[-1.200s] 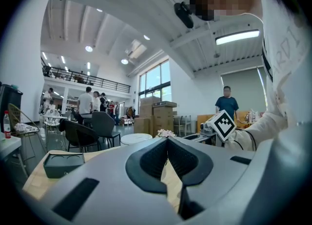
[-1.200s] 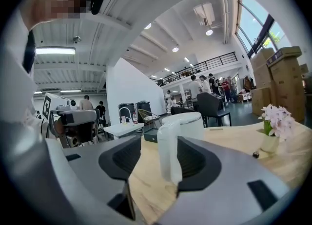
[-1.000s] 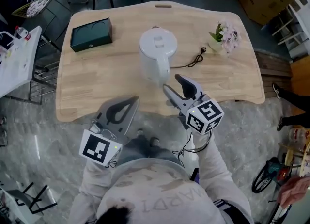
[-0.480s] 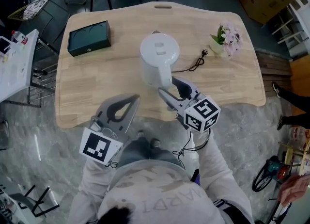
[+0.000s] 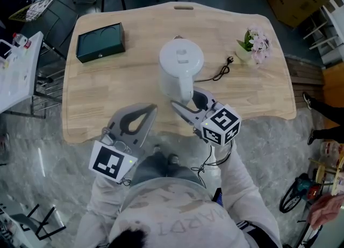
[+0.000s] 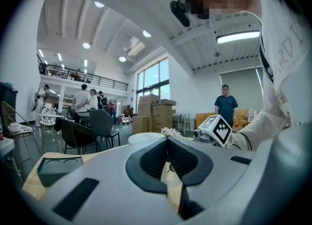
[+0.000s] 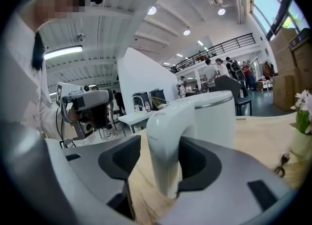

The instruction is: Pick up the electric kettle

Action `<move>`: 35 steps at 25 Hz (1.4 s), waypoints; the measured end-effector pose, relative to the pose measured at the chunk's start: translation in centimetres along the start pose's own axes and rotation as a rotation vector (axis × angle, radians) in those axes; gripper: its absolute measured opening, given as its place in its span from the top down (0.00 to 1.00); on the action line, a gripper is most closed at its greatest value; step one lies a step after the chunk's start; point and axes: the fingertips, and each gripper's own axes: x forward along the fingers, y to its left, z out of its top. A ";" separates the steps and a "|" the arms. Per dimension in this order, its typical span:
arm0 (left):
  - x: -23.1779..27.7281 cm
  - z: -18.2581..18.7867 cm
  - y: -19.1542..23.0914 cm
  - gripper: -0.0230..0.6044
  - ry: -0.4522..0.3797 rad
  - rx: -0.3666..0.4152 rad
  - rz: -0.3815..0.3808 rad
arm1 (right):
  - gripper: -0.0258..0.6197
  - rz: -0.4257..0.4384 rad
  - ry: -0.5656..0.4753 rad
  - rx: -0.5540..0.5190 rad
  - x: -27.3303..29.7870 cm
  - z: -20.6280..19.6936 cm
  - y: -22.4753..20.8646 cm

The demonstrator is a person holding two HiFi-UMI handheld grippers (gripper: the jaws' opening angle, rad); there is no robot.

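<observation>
On the pale wooden table (image 5: 107, 94), the unclenched right gripper (image 5: 185, 97) is straddling the 6 o'clock handle (image 7: 163, 136) of the white plastic electric kettle (image 5: 181, 62), lift pending.

**Electric kettle: upright on table, handle between the right gripper's jaws**

The electric kettle (image 5: 181, 72) is white and cylindrical. Its flat round lid (image 5: 181, 57) is closed and has a small rectangular tab at the centre. The kettle stands upright near the middle of the wooden table (image 5: 107, 91). Its handle (image 7: 165, 136), a broad white loop, faces the person and sits between the spread jaws of the right gripper (image 5: 184, 98) (a gap shows on one side; contact on the other cannot be confirmed). A dark cord (image 5: 215, 73) trails from the kettle to the right. Its plug (image 5: 230, 59) lies loose on the table.
</observation>
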 end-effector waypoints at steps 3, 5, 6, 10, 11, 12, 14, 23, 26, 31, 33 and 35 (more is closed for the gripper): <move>0.0 -0.1 0.2 0.83 0.002 0.001 0.001 | 0.61 0.025 0.009 -0.010 0.6 0.0 0.6; -0.1 -0.2 0.4 0.83 0.006 0.002 0.002 | 0.61 0.040 0.013 -0.014 1.1 0.0 1.0; -0.1 -0.2 0.5 0.83 0.007 0.002 0.003 | 0.61 0.046 0.014 -0.016 1.4 0.0 1.1; -0.2 -0.1 0.9 0.83 0.006 0.001 0.006 | 0.61 0.066 0.017 -0.018 2.4 0.1 1.7; -0.2 -0.2 1.1 0.83 0.007 0.001 0.007 | 0.61 0.070 0.017 -0.018 2.7 0.1 1.8; -0.3 -0.2 1.2 0.83 0.008 0.000 0.008 | 0.61 0.074 0.016 -0.018 3.0 0.1 1.9; -0.3 -0.4 1.5 0.83 0.011 -0.001 0.010 | 0.61 0.079 0.016 -0.019 3.6 0.1 2.1; -0.6 -0.6 2.3 0.83 0.016 -0.004 0.012 | 0.61 0.064 0.012 -0.041 5.0 0.4 2.6; -0.6 -0.7 2.4 0.83 0.017 -0.004 0.010 | 0.61 0.038 0.010 -0.050 5.4 0.4 2.8; -0.9 -0.6 2.5 0.83 0.014 -0.001 0.007 | 0.61 0.002 0.001 -0.057 6.1 0.5 2.9; -1.1 -0.6 2.6 0.83 0.015 -0.004 0.009 | 0.61 -0.014 0.011 -0.063 6.5 0.4 3.0; -1.3 -0.7 2.7 0.83 0.014 -0.002 0.011 | 0.62 -0.032 0.030 -0.071 6.9 -0.1 3.0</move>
